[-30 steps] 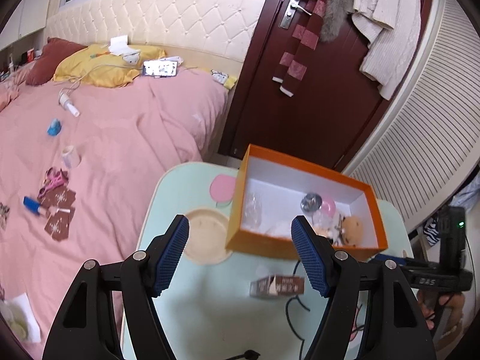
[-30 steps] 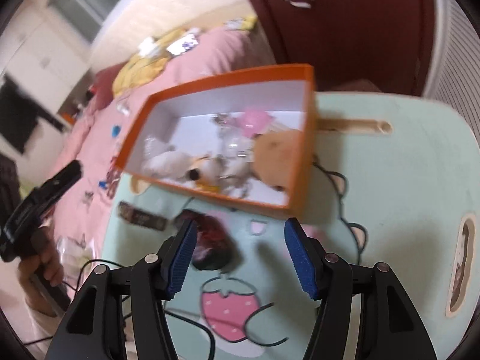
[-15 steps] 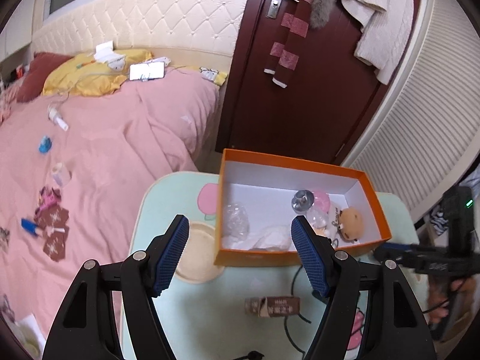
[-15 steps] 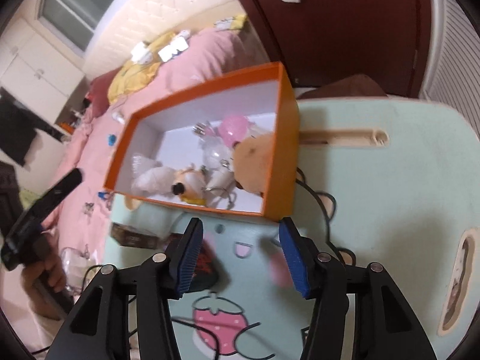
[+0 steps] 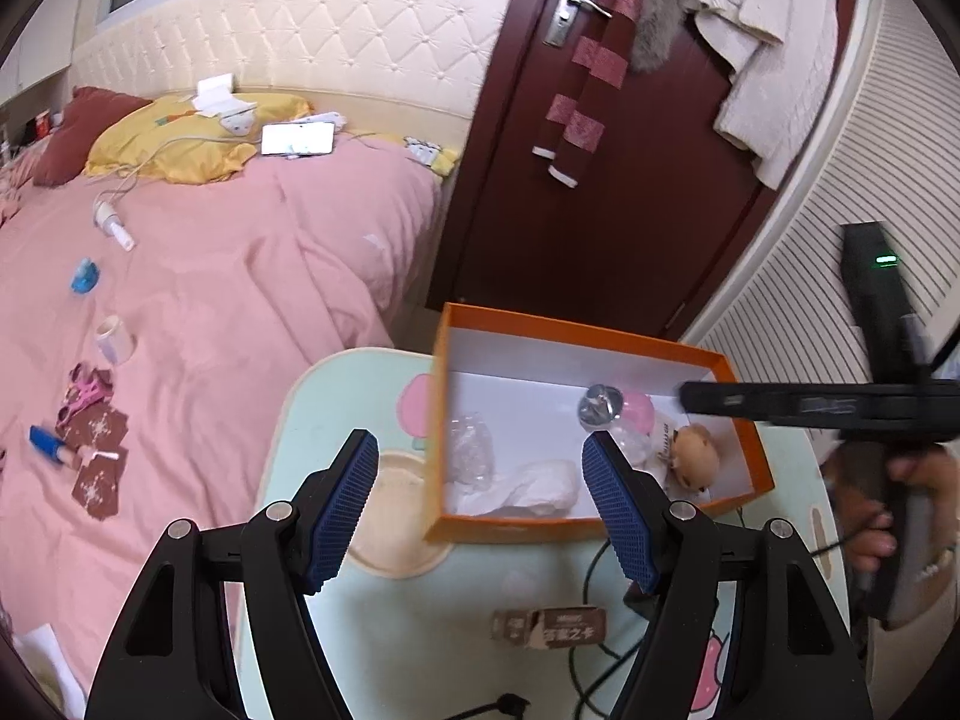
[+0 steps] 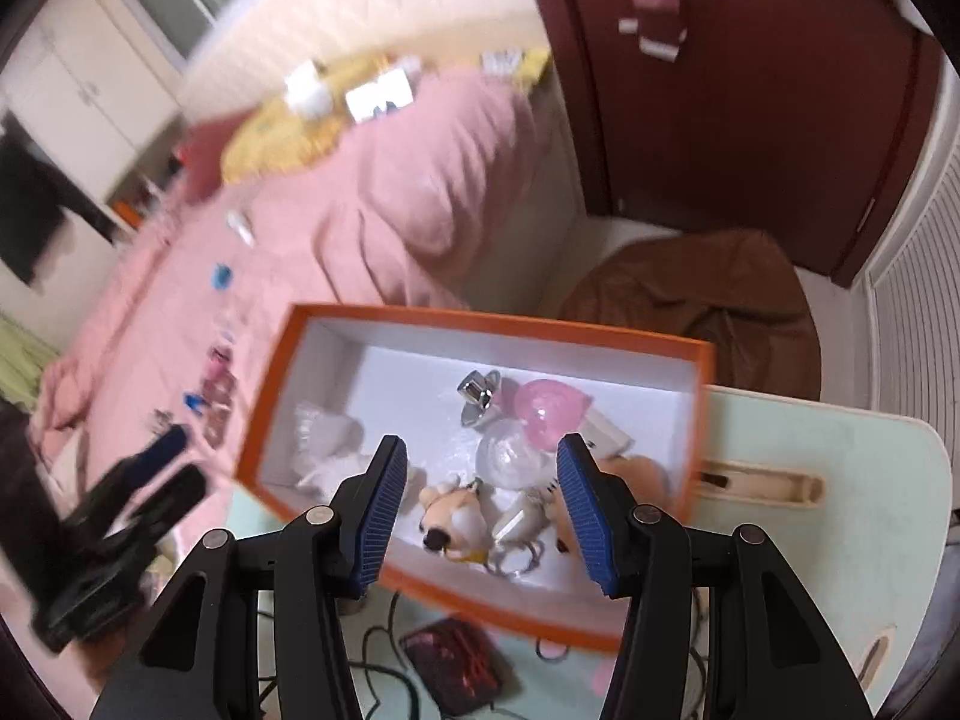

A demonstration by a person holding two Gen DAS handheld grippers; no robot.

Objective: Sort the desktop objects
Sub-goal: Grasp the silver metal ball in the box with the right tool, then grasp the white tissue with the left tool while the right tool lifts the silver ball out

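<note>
An orange box (image 5: 576,531) with a white inside stands on the pale green table (image 5: 420,630); it also shows in the right wrist view (image 6: 474,594). It holds a pink heart (image 6: 549,408), a clear ball (image 6: 510,459), a silver clip (image 6: 477,393), small plush toys (image 6: 450,519) and white wrapping (image 5: 528,486). A small brown carton (image 5: 549,627) lies on the table in front of the box. A dark red packet (image 6: 459,663) lies near the box's front wall. My left gripper (image 5: 480,510) is open and empty above the table. My right gripper (image 6: 480,507) is open and empty over the box.
A pink bed (image 5: 210,300) with scattered small items lies left of the table. A dark red door (image 5: 600,150) and a white slatted wall (image 5: 810,300) stand behind. A black cable (image 5: 600,654) runs over the table. A brown cushion (image 6: 690,312) sits beyond the box.
Both grippers have risen and pulled back. The right gripper has swung up over the box, so the box's inside fills its view. Both stay open.
</note>
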